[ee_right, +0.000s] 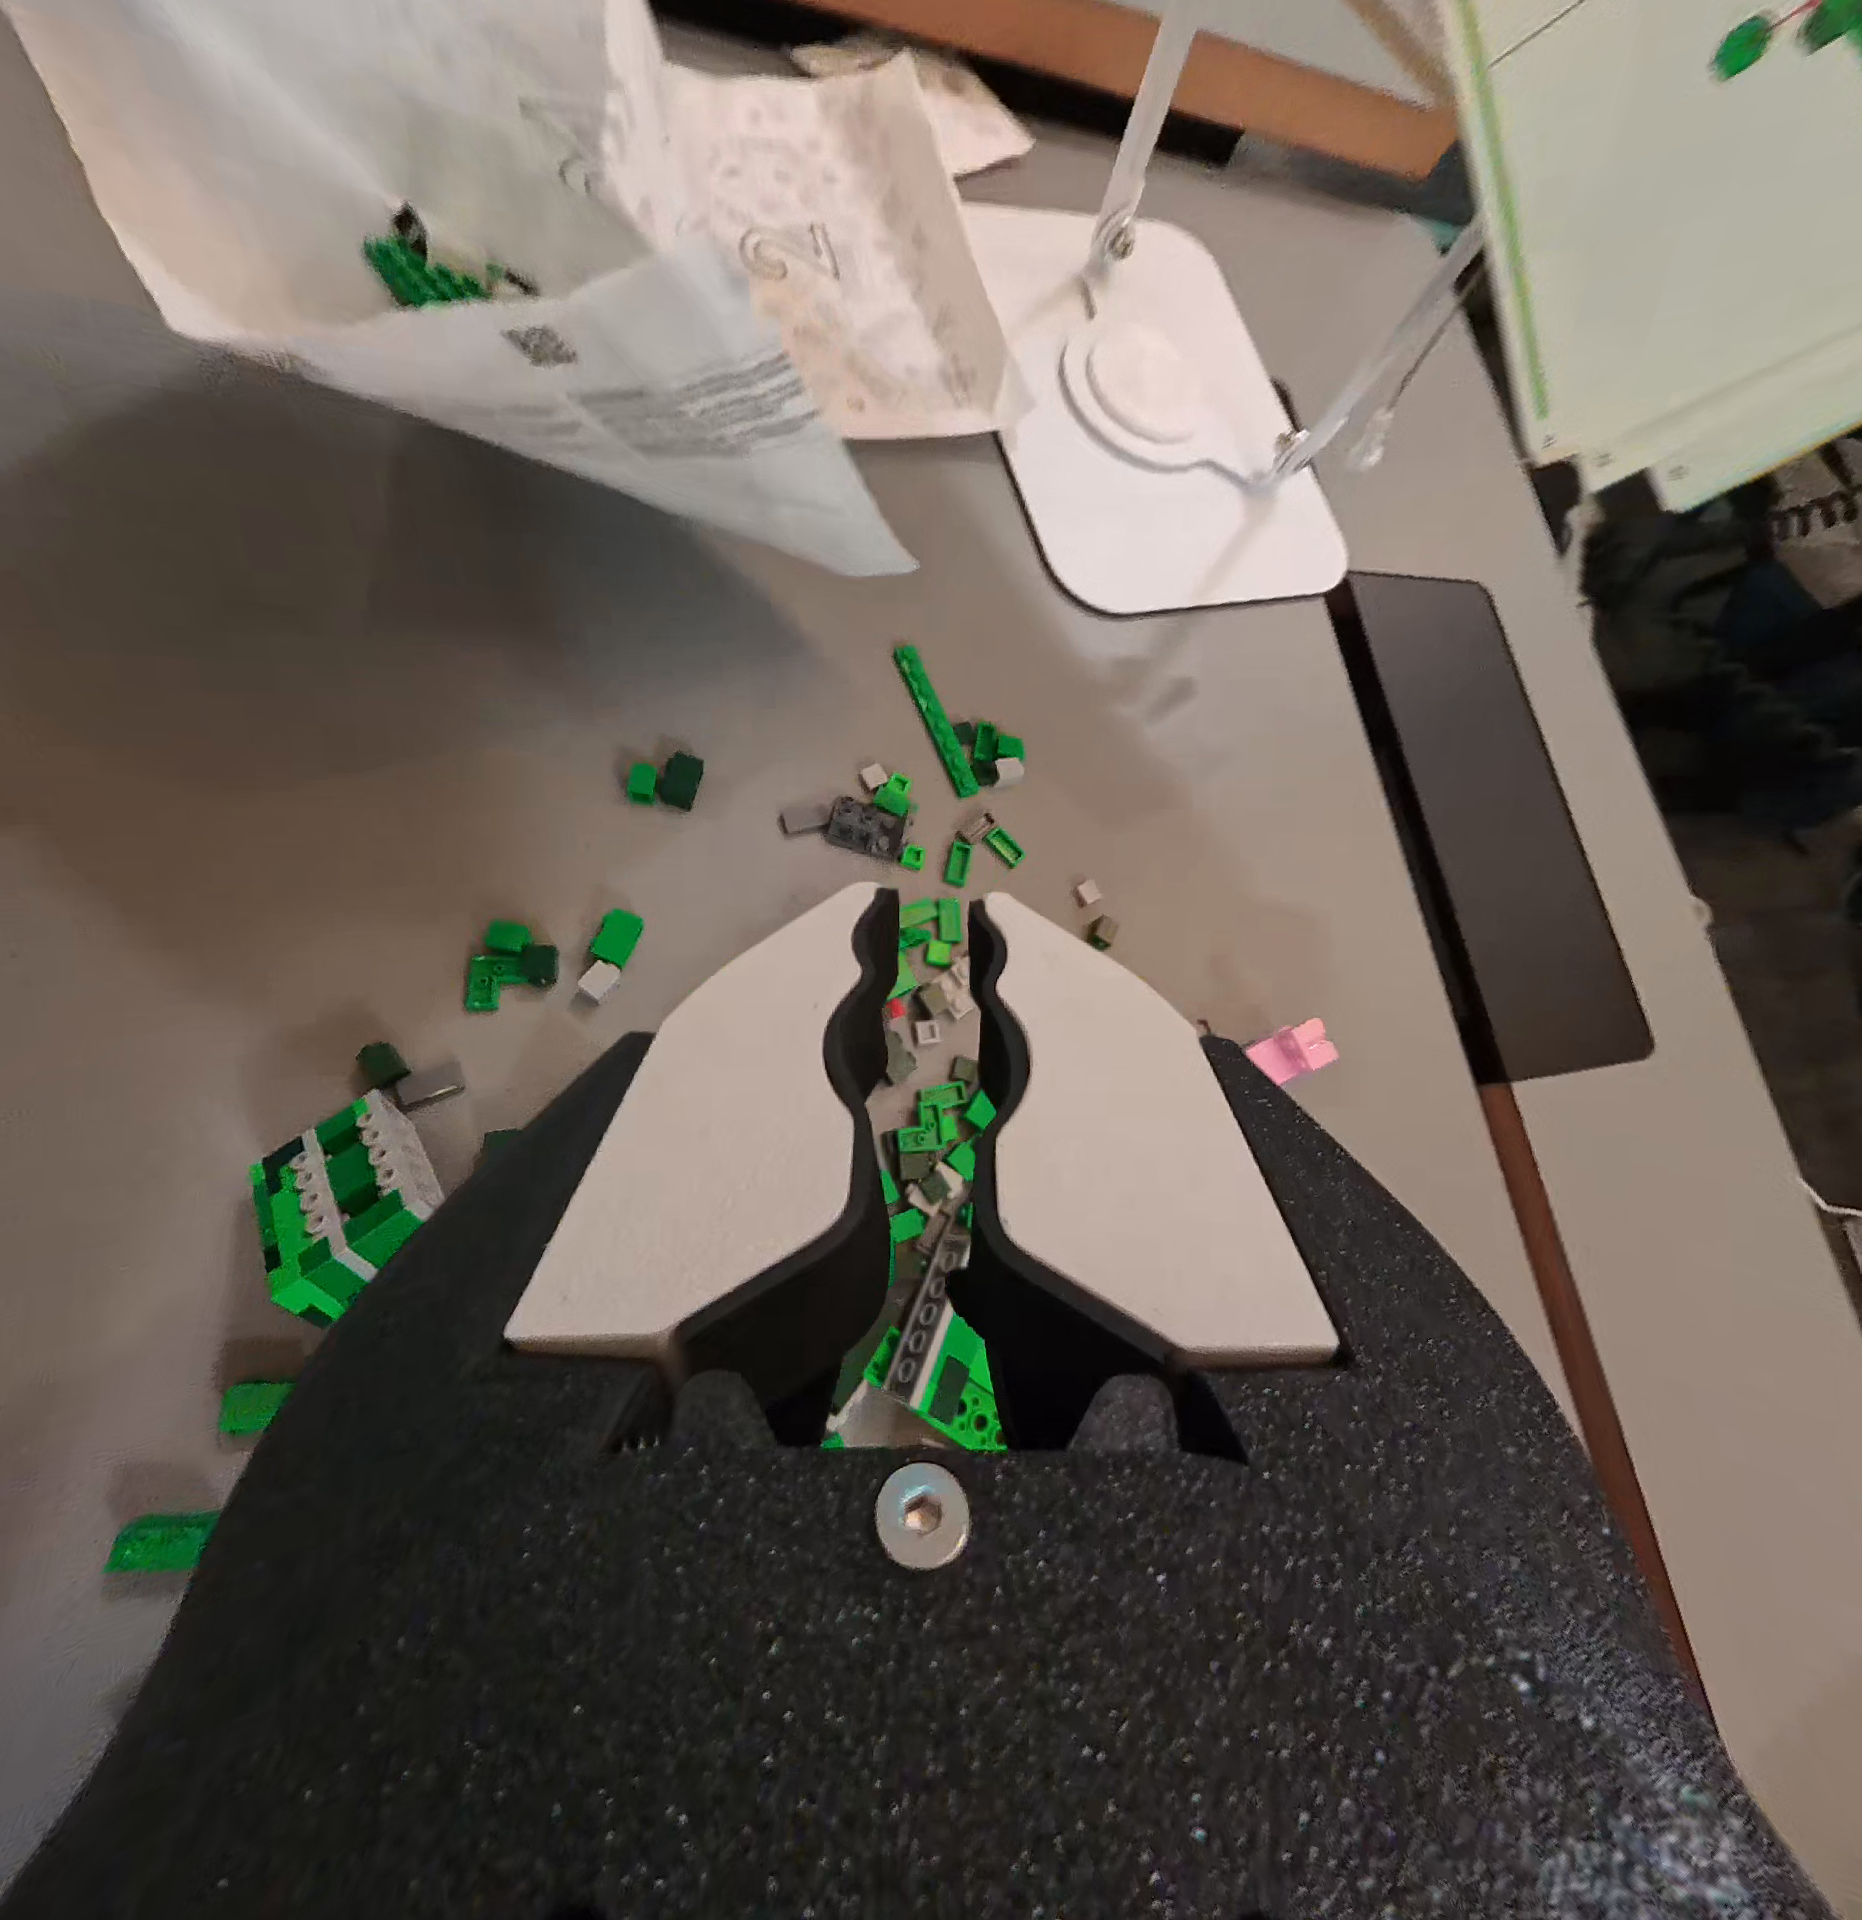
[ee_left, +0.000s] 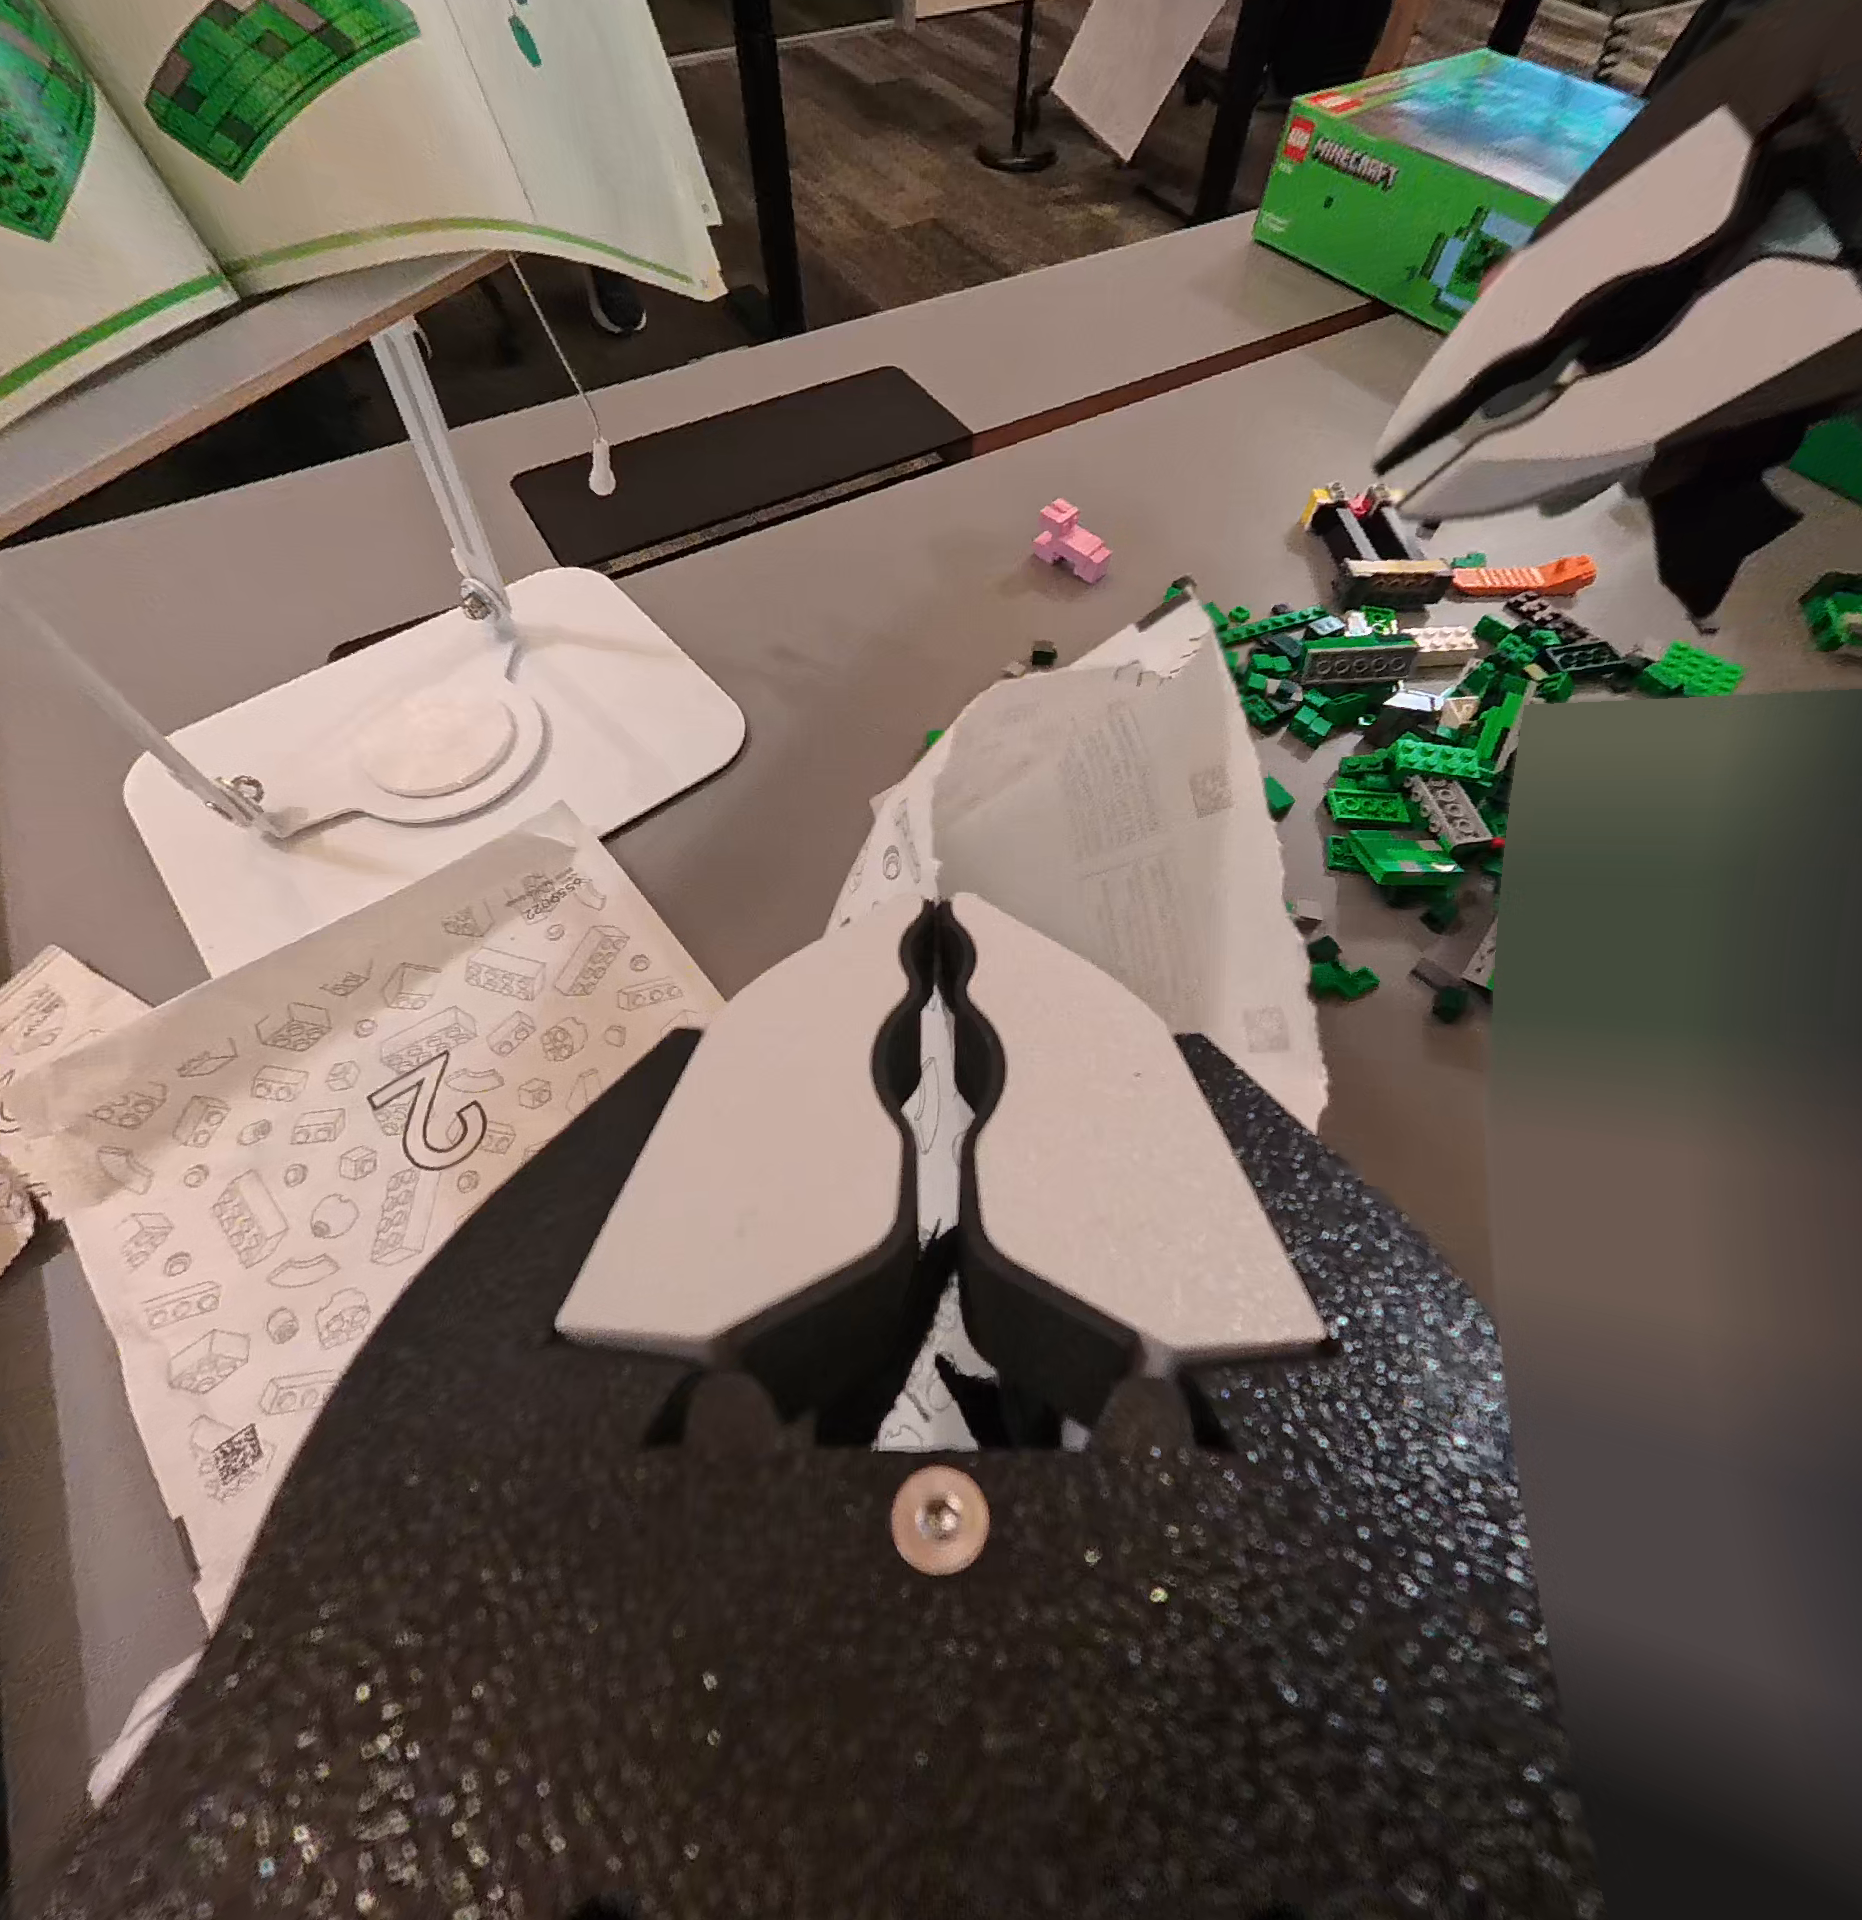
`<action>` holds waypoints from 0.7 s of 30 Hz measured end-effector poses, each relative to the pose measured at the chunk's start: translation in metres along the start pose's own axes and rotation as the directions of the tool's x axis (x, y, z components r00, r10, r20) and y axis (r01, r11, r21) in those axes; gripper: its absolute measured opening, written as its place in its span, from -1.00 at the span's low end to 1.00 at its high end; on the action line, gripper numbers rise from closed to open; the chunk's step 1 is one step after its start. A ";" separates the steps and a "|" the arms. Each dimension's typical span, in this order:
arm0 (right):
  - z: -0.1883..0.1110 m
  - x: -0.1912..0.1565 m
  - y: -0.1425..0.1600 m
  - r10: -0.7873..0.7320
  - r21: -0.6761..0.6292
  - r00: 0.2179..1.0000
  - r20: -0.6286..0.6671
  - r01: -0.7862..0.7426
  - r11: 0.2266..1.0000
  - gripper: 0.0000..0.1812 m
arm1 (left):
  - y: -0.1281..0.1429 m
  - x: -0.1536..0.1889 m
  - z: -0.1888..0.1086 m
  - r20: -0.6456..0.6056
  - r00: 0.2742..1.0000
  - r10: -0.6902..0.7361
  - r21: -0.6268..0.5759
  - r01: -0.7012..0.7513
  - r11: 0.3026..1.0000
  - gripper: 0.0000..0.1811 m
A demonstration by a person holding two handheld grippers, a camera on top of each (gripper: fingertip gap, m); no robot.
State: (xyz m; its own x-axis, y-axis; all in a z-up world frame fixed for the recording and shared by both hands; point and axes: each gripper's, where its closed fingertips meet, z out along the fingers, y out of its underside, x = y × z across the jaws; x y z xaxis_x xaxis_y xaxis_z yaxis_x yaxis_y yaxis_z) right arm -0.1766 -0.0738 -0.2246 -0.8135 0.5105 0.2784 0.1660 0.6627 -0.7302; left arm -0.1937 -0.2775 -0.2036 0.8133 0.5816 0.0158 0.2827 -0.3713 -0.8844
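The left gripper has its jaws pinched together on a torn white paper bag, lifted off the grey table. One more printed paper bag lies flat just left of it. The right gripper hangs slightly parted, gripping nothing, above a scatter of green and grey building bricks, too many to count. Farther off stand one pink brick figure, one white book stand carrying an open instruction booklet, and one green set box.
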 end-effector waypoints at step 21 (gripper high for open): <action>0.036 -0.018 0.051 0.023 -0.255 0.992 0.124 0.009 0.967 -0.88 | 0.007 -0.002 0.017 -0.005 1.000 -0.009 -0.028 0.009 1.000 -1.00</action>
State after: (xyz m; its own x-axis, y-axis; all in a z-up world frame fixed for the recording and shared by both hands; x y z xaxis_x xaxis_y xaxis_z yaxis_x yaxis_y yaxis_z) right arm -0.1735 -0.0682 -0.2892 -0.8721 0.4540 0.1823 0.2952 0.7854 -0.5440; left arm -0.2023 -0.2690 -0.2174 0.8133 0.5813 0.0257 0.3038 -0.3866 -0.8708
